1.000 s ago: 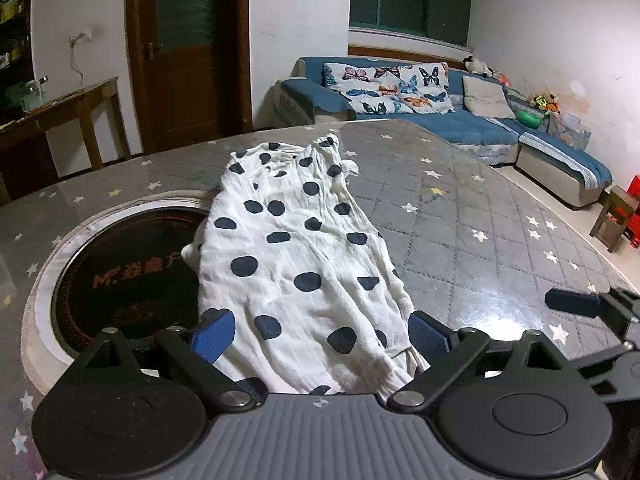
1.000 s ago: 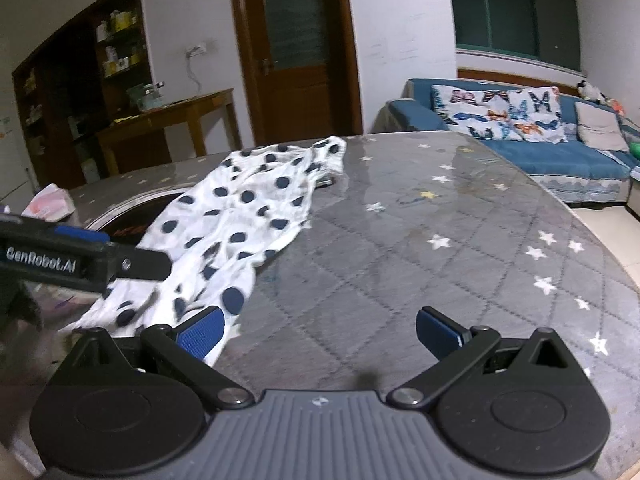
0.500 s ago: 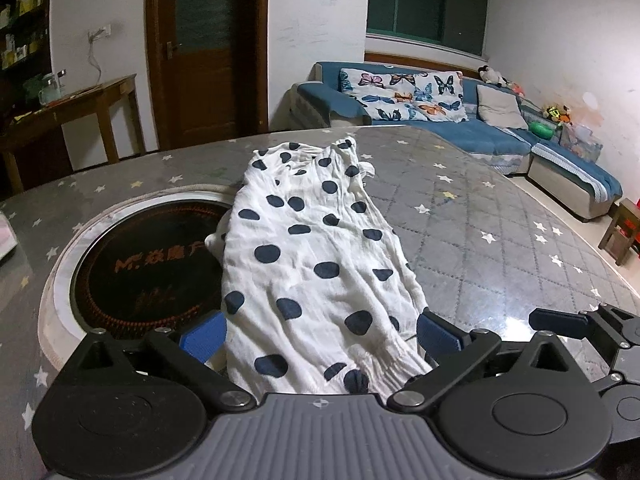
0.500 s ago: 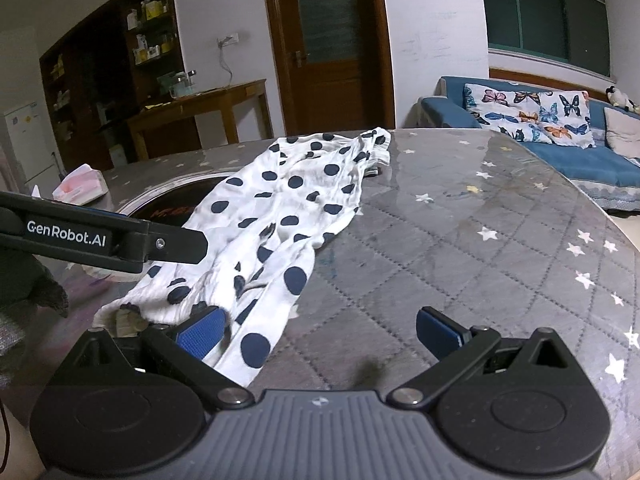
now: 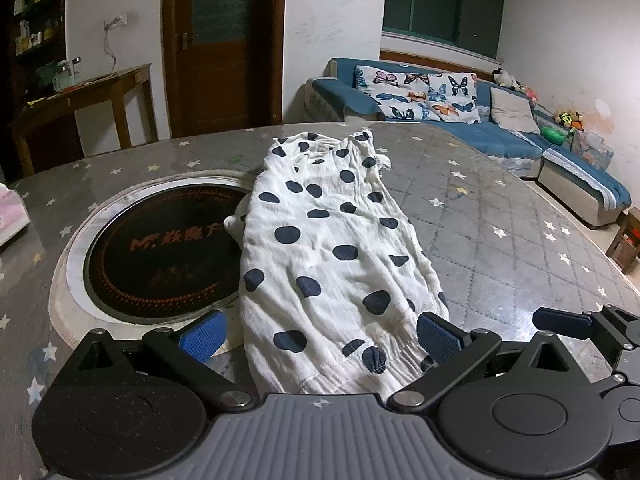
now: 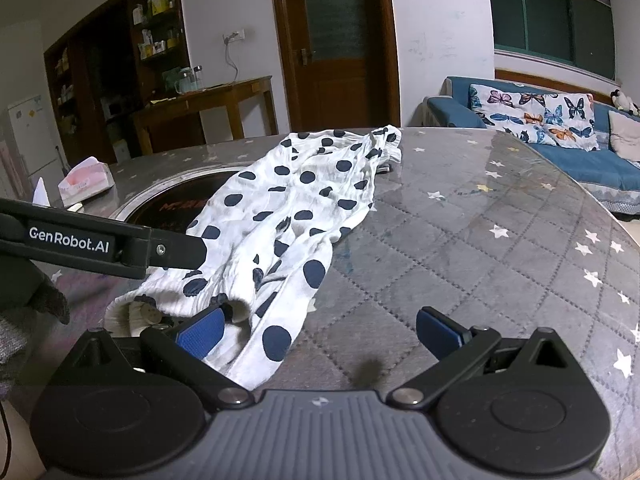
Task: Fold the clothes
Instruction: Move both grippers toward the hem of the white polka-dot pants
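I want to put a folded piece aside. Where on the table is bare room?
Bare: the table right of the garment, toward the sofa. Crowded: left, where the garment overlaps the round hob, with the tissue box beyond.

White garment (image 5: 332, 248) with dark blue dots, crumpled and wrinkled, spread lengthwise on the grey star-patterned bench (image 5: 500, 216). Far end bunched near the bench's far edge; near gathered hem at the near edge; one side overlapping the round dark inset (image 5: 160, 248).
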Demonstrator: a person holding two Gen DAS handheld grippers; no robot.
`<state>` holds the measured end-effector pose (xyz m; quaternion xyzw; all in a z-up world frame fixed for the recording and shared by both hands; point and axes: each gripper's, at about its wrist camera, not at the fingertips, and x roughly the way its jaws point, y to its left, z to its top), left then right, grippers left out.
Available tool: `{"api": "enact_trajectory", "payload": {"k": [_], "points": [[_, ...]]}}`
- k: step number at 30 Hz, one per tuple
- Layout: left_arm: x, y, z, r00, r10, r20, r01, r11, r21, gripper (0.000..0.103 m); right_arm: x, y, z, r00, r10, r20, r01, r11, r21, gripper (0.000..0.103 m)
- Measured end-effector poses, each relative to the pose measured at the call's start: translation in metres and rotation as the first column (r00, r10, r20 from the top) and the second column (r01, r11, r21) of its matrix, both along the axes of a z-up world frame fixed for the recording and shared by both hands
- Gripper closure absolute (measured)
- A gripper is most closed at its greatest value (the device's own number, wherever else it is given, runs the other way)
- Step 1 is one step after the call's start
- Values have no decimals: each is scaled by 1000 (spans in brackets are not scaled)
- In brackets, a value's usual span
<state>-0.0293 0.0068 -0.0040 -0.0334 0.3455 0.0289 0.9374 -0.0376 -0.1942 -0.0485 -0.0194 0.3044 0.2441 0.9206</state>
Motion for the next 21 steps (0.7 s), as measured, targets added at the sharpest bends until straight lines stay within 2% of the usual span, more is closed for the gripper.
{"api": "enact_trajectory", "payload": {"k": [21], "points": [[2,0,-4,1000,5,-16,-5,1000,1,0,3,7,-5,1000,13,-19,-13,1000,-9,0]]}}
